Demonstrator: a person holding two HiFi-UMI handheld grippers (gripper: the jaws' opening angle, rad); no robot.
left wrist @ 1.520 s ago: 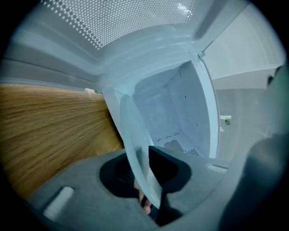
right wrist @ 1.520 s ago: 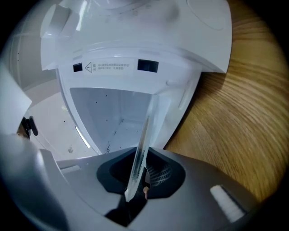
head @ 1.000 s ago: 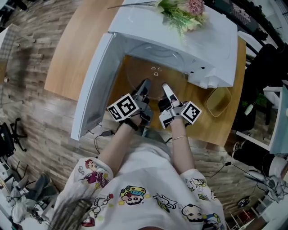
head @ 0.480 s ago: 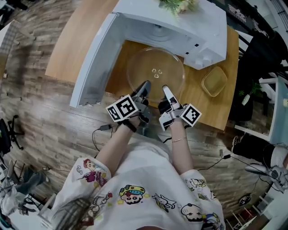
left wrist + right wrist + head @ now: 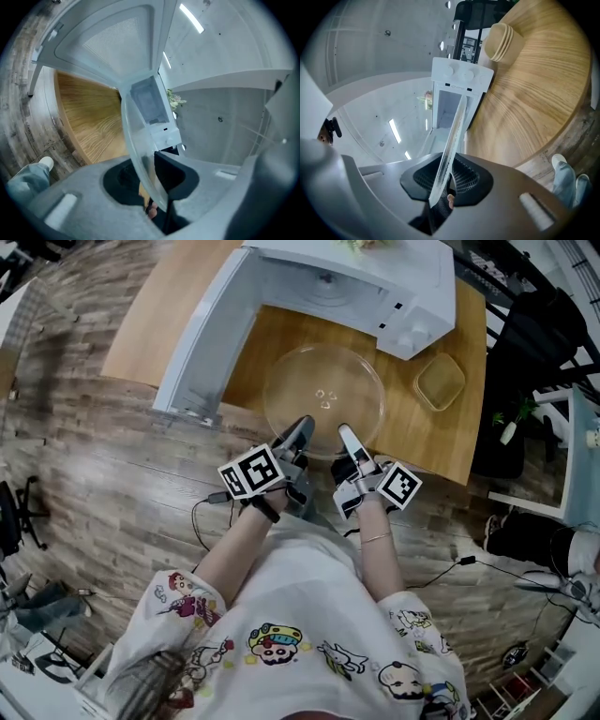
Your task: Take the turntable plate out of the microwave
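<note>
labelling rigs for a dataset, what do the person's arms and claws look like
Both the left claw and right claw are grey with pale fingers, dark pads and a cube of black-and-white square markers. The person wears a white short-sleeved cartoon-print shirt, a dark band on the left wrist, a thin bracelet on the right.

clear round glass turntable plate (image 5: 323,387): 1 | white microwave (image 5: 417,292): 1 | small yellowish square container (image 5: 440,381): 1 | wooden counter (image 5: 441,442): 1 | claws: 2, left claw (image 5: 304,425), right claw (image 5: 343,432)
</note>
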